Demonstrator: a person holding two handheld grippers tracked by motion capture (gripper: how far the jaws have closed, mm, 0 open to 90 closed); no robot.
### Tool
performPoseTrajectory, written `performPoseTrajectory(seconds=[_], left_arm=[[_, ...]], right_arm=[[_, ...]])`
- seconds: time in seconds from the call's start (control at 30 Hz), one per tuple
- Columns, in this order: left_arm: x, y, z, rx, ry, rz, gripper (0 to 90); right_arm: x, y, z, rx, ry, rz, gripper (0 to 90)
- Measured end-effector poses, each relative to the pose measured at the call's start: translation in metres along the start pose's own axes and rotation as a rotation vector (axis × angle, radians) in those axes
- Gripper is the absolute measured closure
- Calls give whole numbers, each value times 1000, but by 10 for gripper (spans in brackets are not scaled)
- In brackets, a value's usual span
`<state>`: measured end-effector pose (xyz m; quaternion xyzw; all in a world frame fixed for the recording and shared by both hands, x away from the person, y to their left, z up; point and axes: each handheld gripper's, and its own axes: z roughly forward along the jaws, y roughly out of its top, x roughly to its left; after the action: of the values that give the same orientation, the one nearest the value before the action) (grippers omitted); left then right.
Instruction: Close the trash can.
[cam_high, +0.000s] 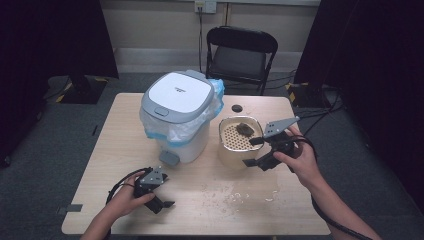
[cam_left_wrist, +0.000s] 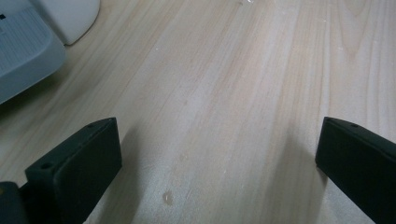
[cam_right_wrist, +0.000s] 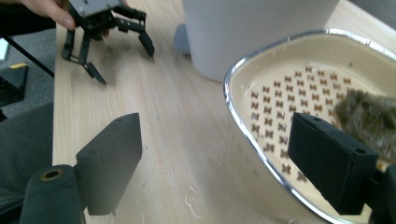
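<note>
Cream perforated strainer basket (cam_right_wrist: 299, 93) holds dark clump (cam_right_wrist: 369, 116); right gripper (cam_right_wrist: 215, 158) fingers apart astride its rim.

A white pedal bin (cam_high: 177, 117) with a blue liner stood beyond the jaws, a small dark cap (cam_high: 236, 108) lay further off on the wooden table (cam_high: 210, 210), a black folding chair (cam_high: 241, 56) behind.
</note>
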<state>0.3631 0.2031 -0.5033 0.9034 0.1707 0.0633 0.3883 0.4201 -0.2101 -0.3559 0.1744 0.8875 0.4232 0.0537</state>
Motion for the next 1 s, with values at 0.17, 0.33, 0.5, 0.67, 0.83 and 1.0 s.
performPoseTrajectory(seconds=[0.17,0.33,0.5,0.67,0.83,1.0], left_arm=[[0,0,0,2,-2,1,0],[0,0,0,0,0,0,0],[0,0,0,2,-2,2,0],[0,0,0,3,-2,2,0],[0,0,0,1,0,1,0],[0,0,0,3,-2,2,0]], right_arm=[[1,-11,0,7,-3,11,174],[1,-22,-2,1,-10,16,174],[0,-36,-4,3,-12,24,174],[1,-51,-5,16,-17,40,174],[2,-65,-5,28,-24,50,174],[3,-79,-4,29,-30,65,176]])
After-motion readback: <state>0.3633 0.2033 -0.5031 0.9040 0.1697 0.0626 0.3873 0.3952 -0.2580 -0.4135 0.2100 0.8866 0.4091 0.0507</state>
